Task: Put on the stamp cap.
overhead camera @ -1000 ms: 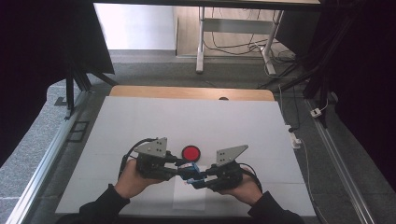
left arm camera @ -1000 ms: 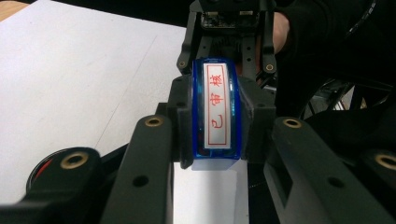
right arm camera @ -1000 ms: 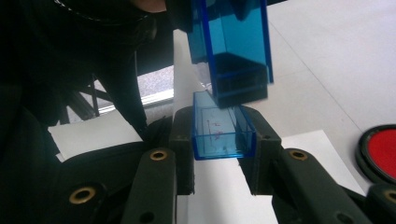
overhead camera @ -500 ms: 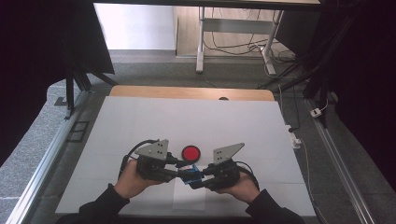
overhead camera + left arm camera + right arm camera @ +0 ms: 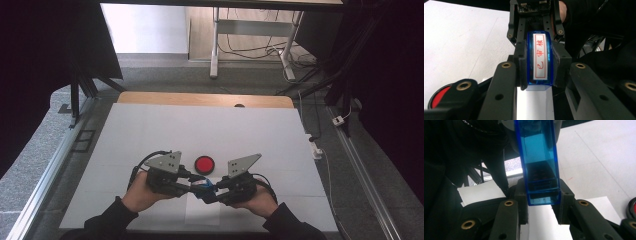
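White table [image 5: 150,130], paper sheet [image 5: 202,212] just under the tools. Left gripper [image 5: 192,183] and right gripper [image 5: 214,191] meet tip to tip, both clamped on the blue stamp [image 5: 204,185] held between them, above the sheet. Red ink pad [image 5: 204,163] just beyond the tips. Step looks like a handover or pulling the stamp's cap; next, one side must let go or pull straight apart.

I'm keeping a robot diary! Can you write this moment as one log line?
left gripper: shut on blue stamp | right gripper: shut on blue stamp | red ink pad: on table, beyond grippers | paper: below stamp
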